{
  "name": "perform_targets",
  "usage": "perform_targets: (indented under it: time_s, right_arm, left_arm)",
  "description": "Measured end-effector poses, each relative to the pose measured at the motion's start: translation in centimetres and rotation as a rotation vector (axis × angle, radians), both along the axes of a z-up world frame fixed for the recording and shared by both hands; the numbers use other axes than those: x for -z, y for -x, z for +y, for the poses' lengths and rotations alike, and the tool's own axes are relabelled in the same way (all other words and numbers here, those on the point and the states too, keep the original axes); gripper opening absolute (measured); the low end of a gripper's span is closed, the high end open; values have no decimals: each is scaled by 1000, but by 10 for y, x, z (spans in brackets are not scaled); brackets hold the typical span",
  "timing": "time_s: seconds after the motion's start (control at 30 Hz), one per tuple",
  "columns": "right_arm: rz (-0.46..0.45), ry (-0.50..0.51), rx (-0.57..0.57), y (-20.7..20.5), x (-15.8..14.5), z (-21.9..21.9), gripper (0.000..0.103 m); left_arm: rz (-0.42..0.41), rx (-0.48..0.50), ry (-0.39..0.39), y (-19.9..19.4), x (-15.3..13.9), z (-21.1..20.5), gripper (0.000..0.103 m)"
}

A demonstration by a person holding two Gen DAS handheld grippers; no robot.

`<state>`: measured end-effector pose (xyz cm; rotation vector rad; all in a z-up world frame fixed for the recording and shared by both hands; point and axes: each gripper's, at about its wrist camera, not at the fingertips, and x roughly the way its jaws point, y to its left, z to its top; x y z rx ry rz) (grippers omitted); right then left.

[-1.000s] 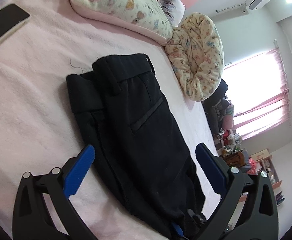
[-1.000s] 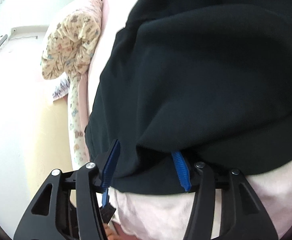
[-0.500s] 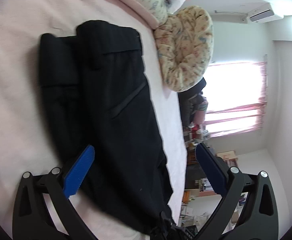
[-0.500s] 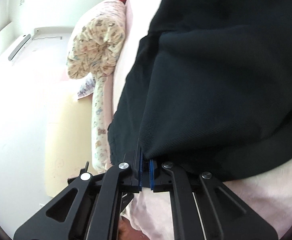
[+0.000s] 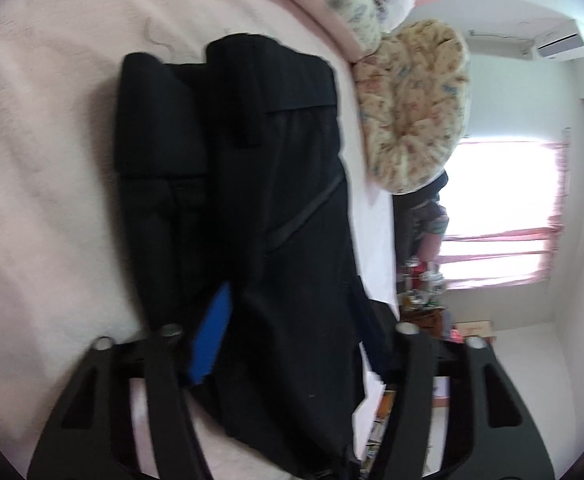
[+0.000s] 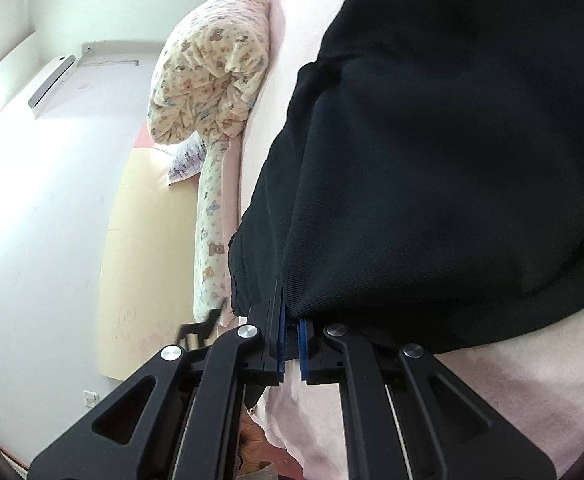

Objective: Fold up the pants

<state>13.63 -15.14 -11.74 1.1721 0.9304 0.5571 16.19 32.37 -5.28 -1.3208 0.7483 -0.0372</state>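
The black pants [image 5: 259, 216] lie folded lengthwise on the pink bed [image 5: 47, 168]; the left hand-held gripper [image 5: 296, 340] is closing around the near end; the right hand-held gripper [image 6: 290, 340] is clamped tight on a fold of fabric – near the bed's edge.

- My left camera looks along my left gripper [image 5: 292, 320], angled down over the pink bed [image 5: 51, 200], with the black pants [image 5: 275, 200] stretching away toward the pillows [image 5: 412, 108] and a window [image 5: 504, 208] at right.
- My right camera sits very close on the pants [image 6: 452, 160], just behind my right gripper [image 6: 289, 344], facing the wall [image 6: 51, 220].
- Both views share the pants, the bed, the printed pillows and the air conditioner [image 6: 53, 80].
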Motion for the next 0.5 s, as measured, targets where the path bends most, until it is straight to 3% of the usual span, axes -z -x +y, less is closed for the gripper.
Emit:
perform_targets:
  time_s: [0.23,0.37,0.43,0.47,0.5]
  right_arm:
    - [-51,-8,-4,-1,-8,-7,5]
    - [-76,0,-14,-2,-15,-6,5]
    - [-71,3,-18,-3,-14,-7,5]
    - [-67,6,-21,-4,-13,-7,5]
    - [-66,10,-23,-4,-12,-7,5]
  left_arm:
    - [45,8,-15,12,-4,-4,53]
    - [-14,-11,47,4,-2,0,57]
    - [-11,-44,49,3,2,3,42]
    - [-14,-58,58,3,4,4,24]
    - [-21,-72,67,3,6,5,13]
